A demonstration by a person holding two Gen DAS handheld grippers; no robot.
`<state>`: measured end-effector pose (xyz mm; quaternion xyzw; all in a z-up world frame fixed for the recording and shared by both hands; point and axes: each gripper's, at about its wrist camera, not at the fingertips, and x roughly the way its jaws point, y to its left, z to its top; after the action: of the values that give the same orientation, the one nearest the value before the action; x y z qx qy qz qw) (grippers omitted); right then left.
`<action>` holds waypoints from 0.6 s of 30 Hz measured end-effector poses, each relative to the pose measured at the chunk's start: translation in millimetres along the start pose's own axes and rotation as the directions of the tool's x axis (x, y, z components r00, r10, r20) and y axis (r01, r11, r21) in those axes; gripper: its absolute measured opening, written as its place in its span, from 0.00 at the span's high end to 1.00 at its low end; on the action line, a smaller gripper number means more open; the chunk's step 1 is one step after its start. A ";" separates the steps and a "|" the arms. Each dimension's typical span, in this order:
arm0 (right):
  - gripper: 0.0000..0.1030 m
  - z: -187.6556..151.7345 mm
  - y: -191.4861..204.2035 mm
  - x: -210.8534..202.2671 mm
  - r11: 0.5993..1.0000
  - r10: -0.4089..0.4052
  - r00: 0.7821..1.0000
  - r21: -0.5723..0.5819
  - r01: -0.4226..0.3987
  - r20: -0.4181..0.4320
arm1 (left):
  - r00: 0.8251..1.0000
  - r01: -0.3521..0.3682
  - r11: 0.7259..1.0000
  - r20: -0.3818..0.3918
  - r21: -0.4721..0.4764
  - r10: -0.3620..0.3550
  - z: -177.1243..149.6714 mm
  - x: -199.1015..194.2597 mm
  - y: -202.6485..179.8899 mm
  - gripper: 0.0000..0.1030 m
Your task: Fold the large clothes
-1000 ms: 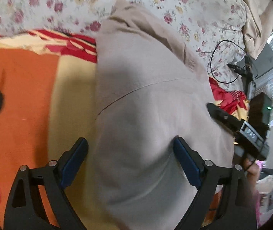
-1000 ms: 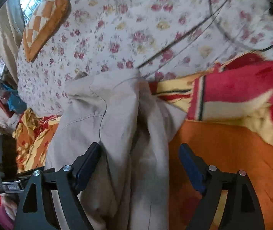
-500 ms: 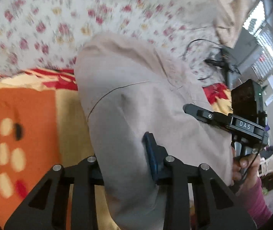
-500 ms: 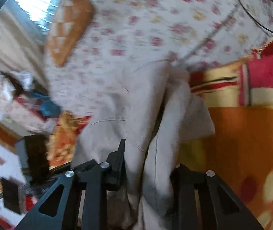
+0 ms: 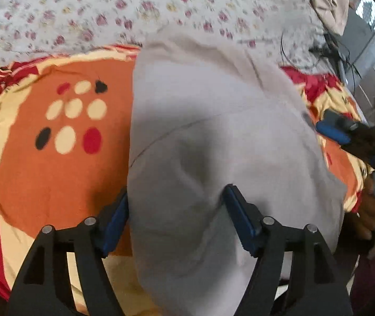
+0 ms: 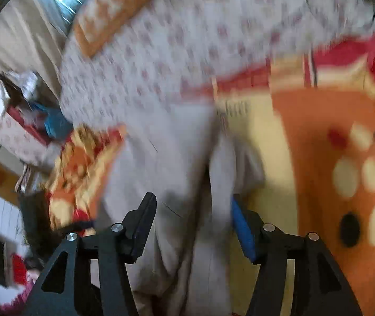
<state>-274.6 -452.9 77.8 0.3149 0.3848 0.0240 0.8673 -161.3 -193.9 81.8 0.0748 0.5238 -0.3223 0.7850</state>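
A large beige garment lies on an orange, red and cream blanket on a bed. My left gripper has its blue-padded jaws partly apart, with a bunched fold of the garment between them. My right gripper also stands partly apart around a vertical fold of the same garment; this view is blurred by motion. The right gripper's blue pad also shows at the garment's right edge in the left wrist view.
A floral bedsheet covers the far side of the bed. Black cables lie at the far right. An orange checked pillow sits near a window. Clutter and boxes stand beside the bed at the left.
Both grippers closed on the garment half a second ago and now have their jaws wider apart. The garment has been drawn toward the near side, over the blanket.
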 end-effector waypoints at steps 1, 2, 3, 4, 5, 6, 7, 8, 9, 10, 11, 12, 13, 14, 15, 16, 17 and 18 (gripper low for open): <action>0.42 4.5 10.0 -5.3 1.000 0.019 0.999 -0.022 -0.019 0.030 | 1.000 -0.005 1.000 0.017 -0.012 0.005 1.9 -2.4 -0.6 0.30; 0.42 8.2 20.2 -4.3 0.998 0.036 0.999 -0.045 -0.034 0.038 | 0.999 -0.019 1.000 0.034 -0.023 0.020 3.3 -4.8 -1.6 0.30; 0.42 11.4 31.3 0.7 0.996 0.045 0.998 -0.073 -0.043 0.034 | 0.998 -0.042 0.999 0.054 -0.032 0.044 4.5 -6.3 -1.5 0.29; 0.42 13.4 43.0 9.5 0.994 0.045 0.999 -0.103 -0.042 0.027 | 0.995 -0.068 0.997 0.070 -0.038 0.070 4.5 -6.0 0.1 0.27; 0.43 17.5 54.3 19.5 0.991 0.039 0.999 -0.129 -0.036 0.018 | 0.992 -0.091 0.995 0.080 -0.042 0.094 3.5 -7.8 1.7 0.25; 0.45 17.3 61.6 32.2 0.989 0.016 1.000 -0.148 -0.015 0.007 | 0.990 -0.107 0.993 0.084 -0.044 0.110 3.3 -6.7 1.8 0.25; 0.46 17.9 64.8 44.1 0.987 -0.025 1.000 -0.156 0.025 0.000 | 0.990 -0.111 0.993 0.085 -0.044 0.114 2.0 -5.0 3.0 0.25; 0.48 18.1 64.8 58.7 0.979 -0.099 0.995 -0.178 0.097 -0.005 | 0.989 -0.116 0.992 0.086 -0.043 0.120 2.3 -3.5 3.7 0.24; 0.49 17.7 61.9 69.1 0.968 -0.158 0.987 -0.198 0.154 -0.008 | 0.988 -0.125 0.991 0.089 -0.040 0.128 2.6 -2.4 5.0 0.23; 0.49 14.8 58.5 79.3 0.951 -0.222 0.975 -0.222 0.216 -0.004 | 0.986 -0.133 0.990 0.095 -0.039 0.136 2.3 -2.7 6.2 0.21; 0.49 12.0 50.4 86.7 0.935 -0.274 0.962 -0.234 0.268 0.008 | 0.984 -0.138 0.990 0.105 -0.038 0.142 0.5 -3.5 7.0 0.20; 0.49 8.7 38.4 87.0 0.931 -0.295 0.955 -0.221 0.291 0.014 | 0.983 -0.140 0.989 0.117 -0.038 0.144 -0.5 -4.1 7.2 0.19; 0.49 7.8 29.4 88.3 0.938 -0.286 0.958 -0.202 0.283 0.012 | 0.982 -0.140 0.989 0.124 -0.040 0.144 -1.9 -5.0 6.9 0.19; 0.49 8.4 21.9 87.4 0.949 -0.263 0.965 -0.179 0.260 0.009 | 0.981 -0.141 0.989 0.126 -0.043 0.145 -3.6 -5.1 6.3 0.19; 0.49 8.9 18.4 84.1 0.952 -0.255 0.967 -0.170 0.253 0.010 | 0.980 -0.144 0.988 0.129 -0.047 0.149 -4.7 -5.1 5.8 0.19; 0.49 9.0 18.0 79.9 0.951 -0.258 0.966 -0.172 0.256 0.010 | 0.979 -0.149 0.987 0.131 -0.051 0.155 -5.7 -5.7 5.0 0.19; 0.49 9.0 19.6 74.2 0.949 -0.264 0.964 -0.177 0.262 0.014 | 0.978 -0.156 0.986 0.134 -0.053 0.162 -6.6 -6.6 4.6 0.19; 0.47 7.9 23.1 66.4 0.947 -0.268 0.963 -0.179 0.269 0.025 | 0.975 -0.166 0.985 0.139 -0.051 0.172 -7.4 -8.0 4.0 0.19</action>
<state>-217.9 -419.7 51.5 0.1796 0.4201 -0.0596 0.8875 -166.6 -183.9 84.6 0.0805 0.4639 -0.2487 0.8464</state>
